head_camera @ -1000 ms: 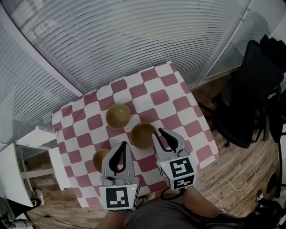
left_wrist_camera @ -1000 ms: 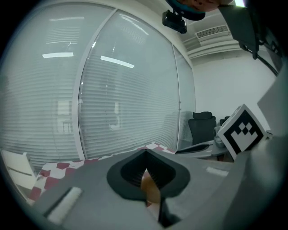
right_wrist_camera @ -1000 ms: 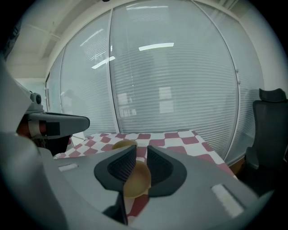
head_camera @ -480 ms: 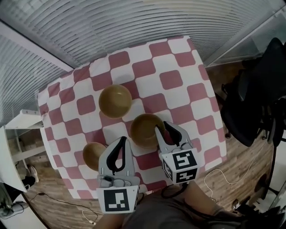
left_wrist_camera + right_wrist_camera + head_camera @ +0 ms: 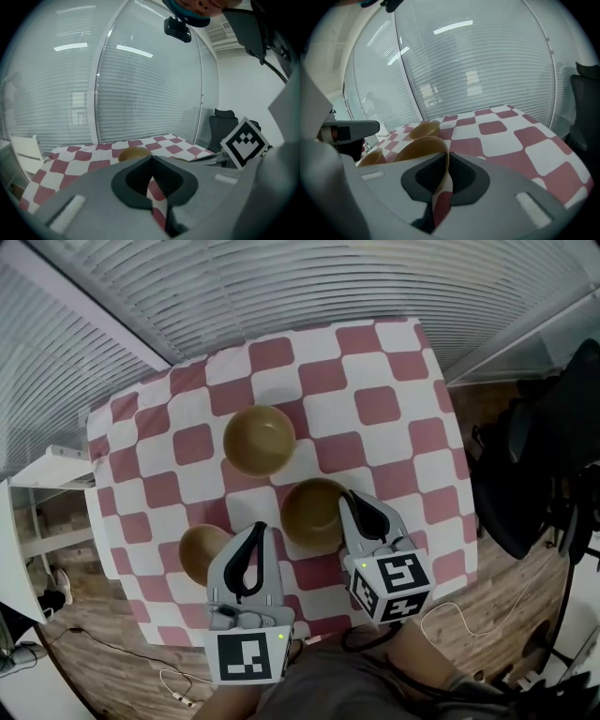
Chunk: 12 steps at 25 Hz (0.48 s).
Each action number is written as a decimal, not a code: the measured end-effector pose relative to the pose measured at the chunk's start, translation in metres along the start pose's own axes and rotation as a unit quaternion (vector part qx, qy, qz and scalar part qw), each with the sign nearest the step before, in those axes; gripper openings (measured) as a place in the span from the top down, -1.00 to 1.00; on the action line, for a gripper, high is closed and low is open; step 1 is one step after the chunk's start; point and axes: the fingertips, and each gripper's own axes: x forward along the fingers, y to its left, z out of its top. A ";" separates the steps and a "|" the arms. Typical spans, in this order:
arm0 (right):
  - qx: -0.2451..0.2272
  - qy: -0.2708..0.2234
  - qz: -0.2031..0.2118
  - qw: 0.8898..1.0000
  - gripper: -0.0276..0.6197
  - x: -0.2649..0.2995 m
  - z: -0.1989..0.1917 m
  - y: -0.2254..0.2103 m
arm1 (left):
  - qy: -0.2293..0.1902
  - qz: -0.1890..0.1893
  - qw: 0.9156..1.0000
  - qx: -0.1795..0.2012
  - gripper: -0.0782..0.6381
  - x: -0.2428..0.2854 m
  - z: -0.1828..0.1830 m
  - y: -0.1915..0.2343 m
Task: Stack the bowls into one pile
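The right gripper (image 5: 354, 504) pinches the rim of the middle brown bowl (image 5: 311, 514) on the checkered desk (image 5: 394, 418). The left gripper (image 5: 258, 531) has its jaws together and empty, beside the small bowl (image 5: 199, 554). A third bowl (image 5: 260, 440) sits farther back.

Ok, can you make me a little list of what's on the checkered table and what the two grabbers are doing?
bowls: three brown ones, none stacked yet
far bowl: sits alone on the checkered tablecloth
middle bowl: its rim is pinched by the right gripper
near bowl: beside the left gripper, partly hidden by it
left gripper: jaws together, holding nothing
right gripper: jaws closed on the middle bowl's wall
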 end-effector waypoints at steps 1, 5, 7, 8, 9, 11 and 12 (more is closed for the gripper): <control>0.000 -0.003 0.004 1.000 0.78 -0.001 0.003 0.003 | -0.004 0.005 1.000 -0.001 0.78 -0.005 0.003 0.003; -0.010 -0.016 0.023 1.000 0.78 -0.008 0.022 0.026 | -0.027 0.030 0.999 -0.002 0.78 -0.032 0.017 0.018; -0.023 -0.024 0.038 0.999 0.78 -0.012 0.034 0.045 | -0.039 0.047 0.998 -0.007 0.78 -0.049 0.025 0.028; -0.031 -0.029 0.047 0.998 0.78 -0.014 0.040 0.055 | -0.047 0.056 0.997 -0.008 0.78 -0.057 0.029 0.034; -0.040 -0.034 0.058 0.997 0.78 -0.014 0.047 0.066 | -0.056 0.066 0.996 -0.008 0.78 -0.065 0.034 0.040; -0.057 -0.042 0.078 0.994 0.78 -0.016 0.059 0.088 | -0.071 0.085 0.994 -0.007 0.78 -0.081 0.042 0.051; -0.065 -0.046 0.086 0.993 0.78 -0.016 0.063 0.099 | -0.077 0.095 0.992 -0.007 0.78 -0.090 0.045 0.057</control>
